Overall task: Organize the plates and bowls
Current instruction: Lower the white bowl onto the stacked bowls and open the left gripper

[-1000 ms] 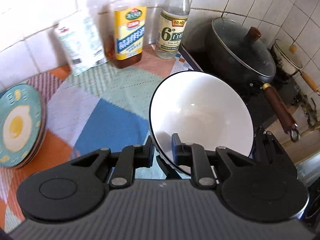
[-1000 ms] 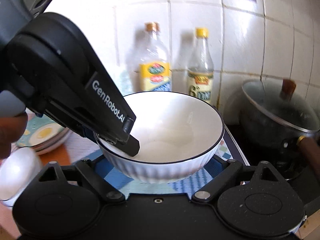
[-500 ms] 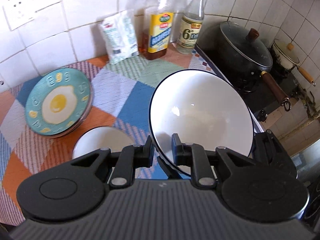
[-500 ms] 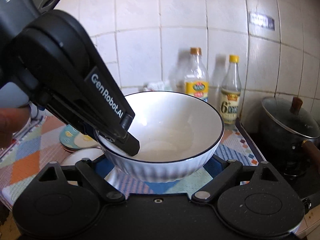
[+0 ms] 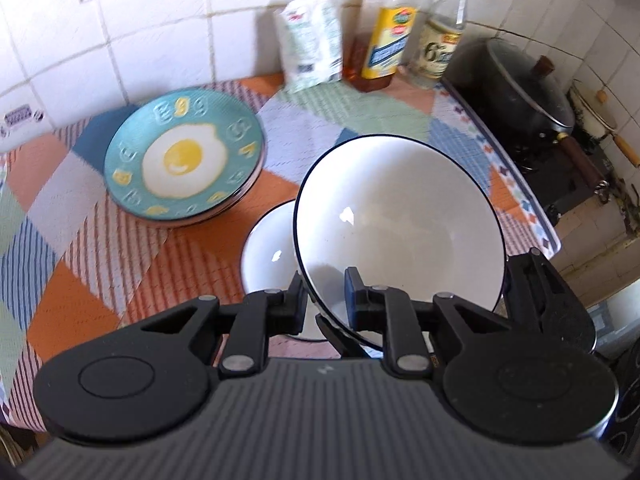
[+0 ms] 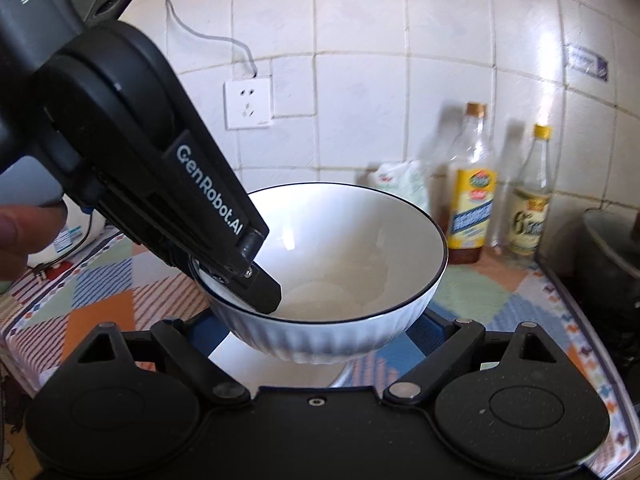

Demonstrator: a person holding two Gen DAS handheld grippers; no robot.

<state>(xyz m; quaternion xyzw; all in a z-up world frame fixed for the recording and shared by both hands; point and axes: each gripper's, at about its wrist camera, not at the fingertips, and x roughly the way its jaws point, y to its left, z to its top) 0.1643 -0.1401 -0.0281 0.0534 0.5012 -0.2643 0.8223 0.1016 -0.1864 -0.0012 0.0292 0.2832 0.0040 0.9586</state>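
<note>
My left gripper (image 5: 325, 300) is shut on the near rim of a large white bowl with a dark rim (image 5: 400, 220) and holds it tilted above the counter. The same bowl (image 6: 340, 272) shows in the right wrist view, with the left gripper's finger (image 6: 260, 288) clamped over its left rim. My right gripper (image 6: 316, 340) is open, its fingers spread wide on either side under the bowl. A smaller white bowl (image 5: 268, 248) sits on the cloth under the held one. A stack of teal fried-egg plates (image 5: 182, 156) lies to the left.
A patchwork cloth (image 5: 80, 240) covers the counter. A white packet (image 5: 310, 40), an oil bottle (image 5: 390, 36) and a vinegar bottle (image 5: 440, 40) stand at the tiled back wall. A lidded black pot (image 5: 520, 84) sits on the stove at right. A wall socket (image 6: 248, 104) is above.
The left gripper has carried the large bowl left and back, over the small white bowl. The egg plates have come toward the middle of view. The right gripper stays open under the bowl.
</note>
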